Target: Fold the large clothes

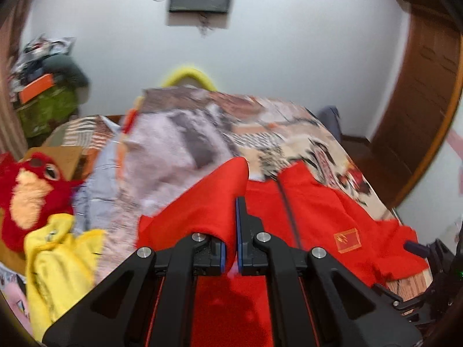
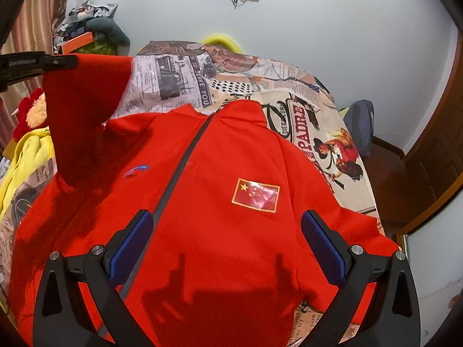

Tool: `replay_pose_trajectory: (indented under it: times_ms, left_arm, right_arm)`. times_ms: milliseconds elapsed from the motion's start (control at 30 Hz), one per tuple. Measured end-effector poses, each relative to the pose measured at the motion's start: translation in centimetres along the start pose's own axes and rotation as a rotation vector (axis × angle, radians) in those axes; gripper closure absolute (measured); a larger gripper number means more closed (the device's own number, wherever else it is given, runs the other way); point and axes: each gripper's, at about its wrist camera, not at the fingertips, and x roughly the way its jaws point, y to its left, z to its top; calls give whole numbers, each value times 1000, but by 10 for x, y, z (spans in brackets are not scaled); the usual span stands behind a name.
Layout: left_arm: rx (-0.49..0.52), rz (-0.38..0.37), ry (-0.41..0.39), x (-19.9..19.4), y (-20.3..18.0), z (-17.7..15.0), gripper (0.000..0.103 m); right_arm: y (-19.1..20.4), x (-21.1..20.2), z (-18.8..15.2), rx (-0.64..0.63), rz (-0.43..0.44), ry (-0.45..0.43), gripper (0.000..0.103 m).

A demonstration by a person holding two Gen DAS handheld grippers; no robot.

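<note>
On the bed, over a newspaper-print bedspread [image 2: 179, 81], a red zip jacket [image 2: 220, 231] lies front-up, collar away from the right wrist camera, flag patch [image 2: 256, 195] right of the dark zipper [image 2: 176, 170].

Left gripper [image 1: 231, 231]: jaws pressed together on a fold of the jacket's sleeve [image 1: 208, 202]; red cloth is pinched between the blue pads and drapes over the left finger. From the right wrist view that sleeve [image 2: 86, 110] is lifted off the bedspread at the upper left, held up from the black fingers [image 2: 43, 62].

Right gripper [image 2: 227, 245]: jaws spread wide, nothing between the pads; it hangs over the jacket's lower chest, zipper just inside the left finger, flag patch ahead of the gap.

Beside the bed's left edge: red plush toy [image 1: 26, 190], yellow garment [image 1: 60, 260].
</note>
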Motion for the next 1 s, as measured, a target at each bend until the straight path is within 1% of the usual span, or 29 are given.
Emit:
replay_pose_trajectory:
  times_ms: [100, 200, 300, 433, 467, 500, 533, 567, 600, 633, 667, 733, 867, 933, 1000]
  left_arm:
    - [34, -28, 65, 24, -30, -15, 99]
    - [50, -71, 163, 52, -53, -37, 99]
    - [82, -86, 265, 74, -69, -64, 99]
    - [130, -104, 374, 91, -83, -93, 98]
    - [145, -102, 392, 92, -85, -98, 94]
    - [153, -103, 402, 92, -86, -102, 87]
    - [157, -109, 412, 90, -87, -106, 83]
    - [155, -118, 416, 88, -86, -109, 72]
    - [151, -126, 421, 84, -85, -112, 56]
    - [149, -117, 424, 80, -83, -114, 50]
    - [149, -102, 418, 76, -81, -115, 46]
    - [155, -73, 399, 66, -75, -115, 46]
    - [153, -36, 349, 38, -51, -110, 46]
    - [157, -3, 313, 23, -34, -107, 44]
    - [167, 41, 269, 5, -16, -105, 40]
  right_arm:
    - [-8, 2, -7, 8, 1, 11, 2]
    - [-16, 5, -13, 16, -2, 27, 2]
    - [-24, 9, -20, 27, -2, 54, 2]
    - [-30, 13, -27, 45, 7, 85, 2]
    - [-31, 14, -27, 51, 11, 91, 2]
    - [-31, 13, -28, 53, 13, 94, 2]
    - [-30, 12, -28, 53, 14, 97, 2]
    - [-29, 11, -28, 50, 14, 98, 2]
    - [-27, 10, -27, 45, 14, 96, 2]
    - [-26, 9, -26, 38, 13, 94, 2]
    - [-24, 6, -26, 31, 9, 94, 2]
    - [-17, 2, -21, 4, 5, 85, 2]
    - [0, -6, -11, -46, 10, 54, 2]
    - [12, -10, -3, -74, 15, 34, 2]
    - [25, -12, 6, -98, 29, 18, 2]
